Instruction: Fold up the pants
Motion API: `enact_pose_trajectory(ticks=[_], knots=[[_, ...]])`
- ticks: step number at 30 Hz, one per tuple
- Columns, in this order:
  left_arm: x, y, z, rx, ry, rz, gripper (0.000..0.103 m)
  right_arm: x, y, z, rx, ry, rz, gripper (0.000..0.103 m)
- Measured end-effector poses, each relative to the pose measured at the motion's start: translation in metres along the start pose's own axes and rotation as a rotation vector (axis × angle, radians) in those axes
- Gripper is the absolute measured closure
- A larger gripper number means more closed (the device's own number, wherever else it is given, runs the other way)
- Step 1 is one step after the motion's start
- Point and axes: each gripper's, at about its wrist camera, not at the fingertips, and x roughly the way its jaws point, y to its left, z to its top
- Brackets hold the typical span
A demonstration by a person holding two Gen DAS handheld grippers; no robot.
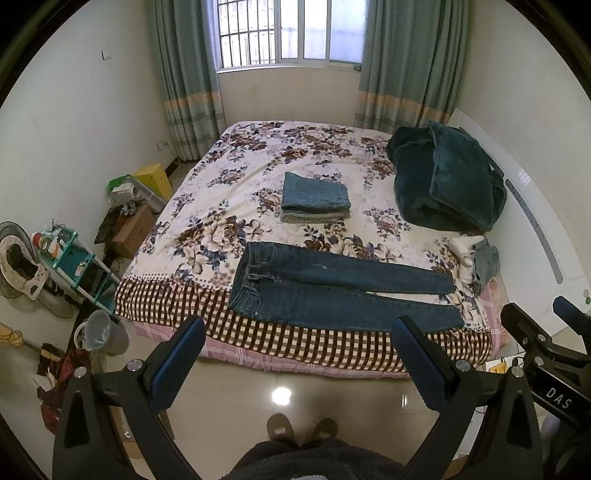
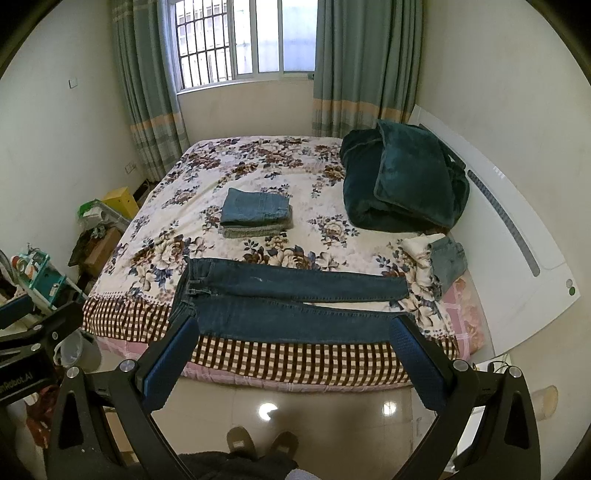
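Bedroom, glossy tiled floor (image 1: pixel 229 391), viewed from the bed's near side. Left tongs (image 1: pixel 299 328): spread wide, holding nothing, above the floor short of the mattress edge. Right tongs (image 2: pixel 295 328): spread likewise, empty. Pants (image 1: pixel 332 288): dark denim, flat on the floral bedspread (image 1: pixel 221 177) near its checked border, waistband left, legs running right. Stack of folded jeans (image 1: pixel 316 197): mid-bed. Teal blanket (image 1: pixel 443 181): bundled by the white headboard (image 1: pixel 532 229). Window (image 1: pixel 288 31) with green curtains (image 1: pixel 188 74) beyond.
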Motion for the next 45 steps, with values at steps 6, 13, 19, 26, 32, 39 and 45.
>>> enact_pose_trajectory(ticks=[6, 13, 19, 26, 32, 39, 45], knots=[[0.015, -0.006, 0.0, -0.016, -0.023, 0.037, 0.0, 0.027, -0.019, -0.001, 0.02, 0.021, 0.007, 0.0], [0.075, -0.021, 0.024, -0.034, -0.028, 0.126, 0.0, 0.102, -0.061, 0.01, 0.095, 0.081, 0.002, 0.0], [0.148, -0.037, 0.051, -0.016, 0.033, 0.184, 0.0, 0.195, -0.094, 0.034, 0.141, 0.148, -0.048, 0.0], [0.266, -0.045, 0.096, -0.013, 0.161, 0.201, 0.0, 0.327, -0.131, 0.067, 0.261, 0.279, -0.076, 0.0], [0.402, -0.04, 0.141, -0.059, 0.317, 0.21, 0.0, 0.47, -0.174, 0.095, 0.383, 0.386, -0.168, 0.0], [0.595, 0.007, 0.152, -0.242, 0.58, 0.266, 0.0, 0.677, -0.238, 0.089, 0.657, 0.585, -0.22, 0.0], [0.746, 0.049, 0.126, -0.41, 0.76, 0.358, 0.0, 0.819, -0.293, 0.046, 0.88, 0.69, -0.311, 0.0]])
